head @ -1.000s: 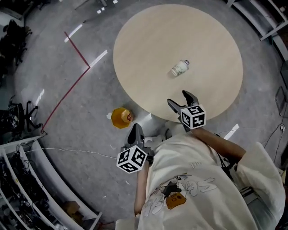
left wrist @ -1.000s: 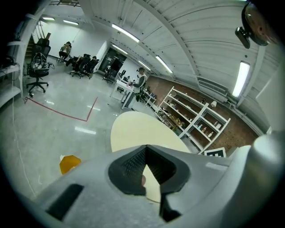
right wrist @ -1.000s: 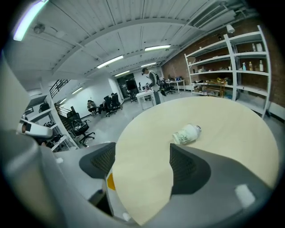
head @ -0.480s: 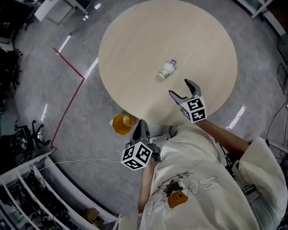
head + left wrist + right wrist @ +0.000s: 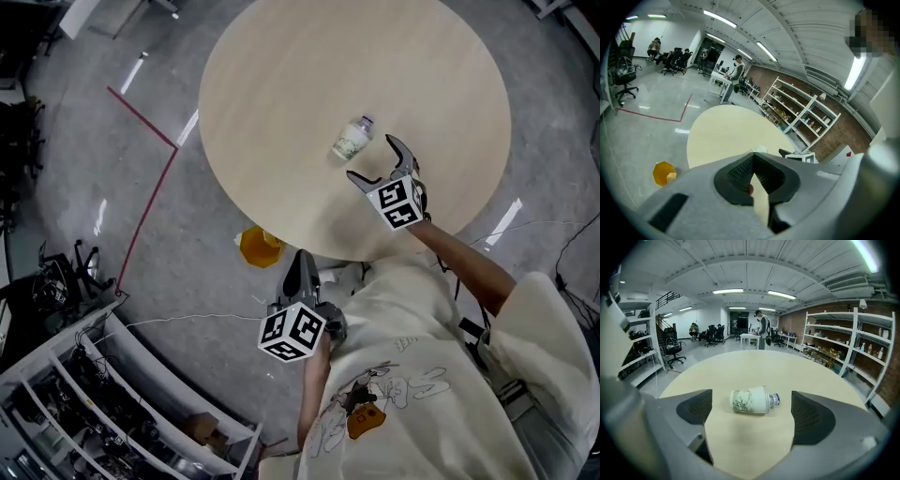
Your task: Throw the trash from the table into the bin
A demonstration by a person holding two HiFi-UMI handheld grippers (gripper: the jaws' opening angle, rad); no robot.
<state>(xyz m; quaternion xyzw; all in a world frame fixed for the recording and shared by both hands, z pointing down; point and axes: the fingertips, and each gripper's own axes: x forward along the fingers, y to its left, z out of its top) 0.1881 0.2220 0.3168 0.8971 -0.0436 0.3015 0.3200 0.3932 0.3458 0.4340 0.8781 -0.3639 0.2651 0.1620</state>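
Now your right gripper (image 5: pixel 373 159), its jaws just opened wide with nothing between them yet, is the nearer one. The bottle (image 5: pixel 352 139) lies on the bench (image 5: pixel 281 112) just up-left of it, long axis across the gap. Your left gripper (image 5: pixel 295 264), closed, hangs at the bench's lower edge.

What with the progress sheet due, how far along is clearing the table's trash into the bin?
Done: nothing shows as binned; one bottle lies on the table. In hand: the right gripper faces the bottle, its jaws just been opening and now wide, not touching it. The left gripper is shut and empty. Left: grip the bottle and drop it into the yellow bin on the floor.
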